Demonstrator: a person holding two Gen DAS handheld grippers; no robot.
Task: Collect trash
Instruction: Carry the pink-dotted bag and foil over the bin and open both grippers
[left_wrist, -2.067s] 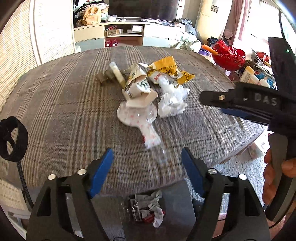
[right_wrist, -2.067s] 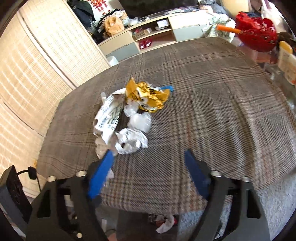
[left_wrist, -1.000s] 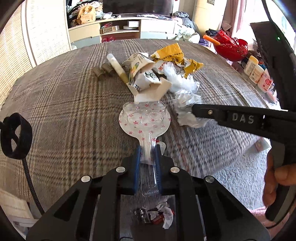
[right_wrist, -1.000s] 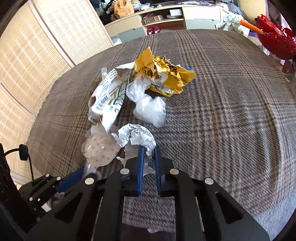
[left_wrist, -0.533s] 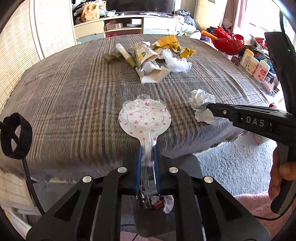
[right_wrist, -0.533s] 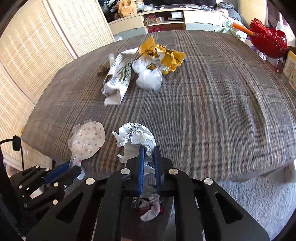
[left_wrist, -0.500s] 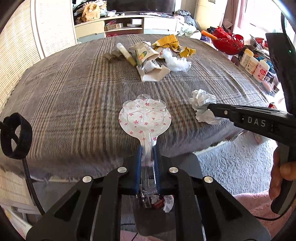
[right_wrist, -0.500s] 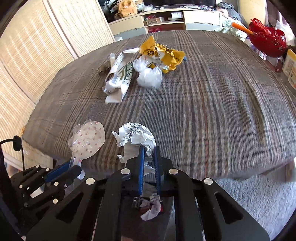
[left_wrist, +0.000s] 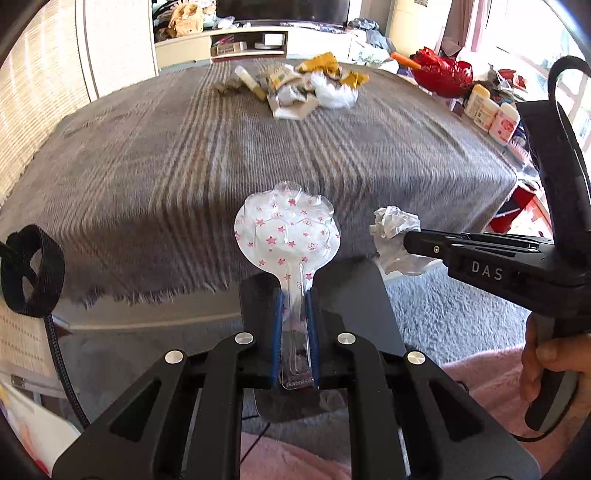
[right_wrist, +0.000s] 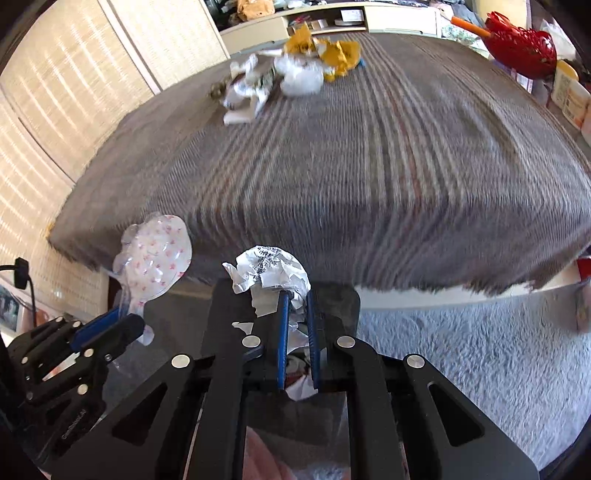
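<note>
Off the bed's (left_wrist: 258, 155) edge, jaws grip star-printed wrapper (left_wrist: 288, 236) and crumpled paper (right_wrist: 271, 271).

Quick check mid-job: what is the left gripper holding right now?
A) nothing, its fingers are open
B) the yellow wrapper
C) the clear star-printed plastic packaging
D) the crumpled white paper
C: the left gripper is shut on the stem of the clear star-printed plastic packaging, while the crumpled white paper sits in the right gripper.

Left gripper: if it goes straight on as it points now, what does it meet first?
Probably the near edge of the blanket on the bed. The left gripper carries the star wrapper in front, which would touch first; depth is uncertain.
</note>
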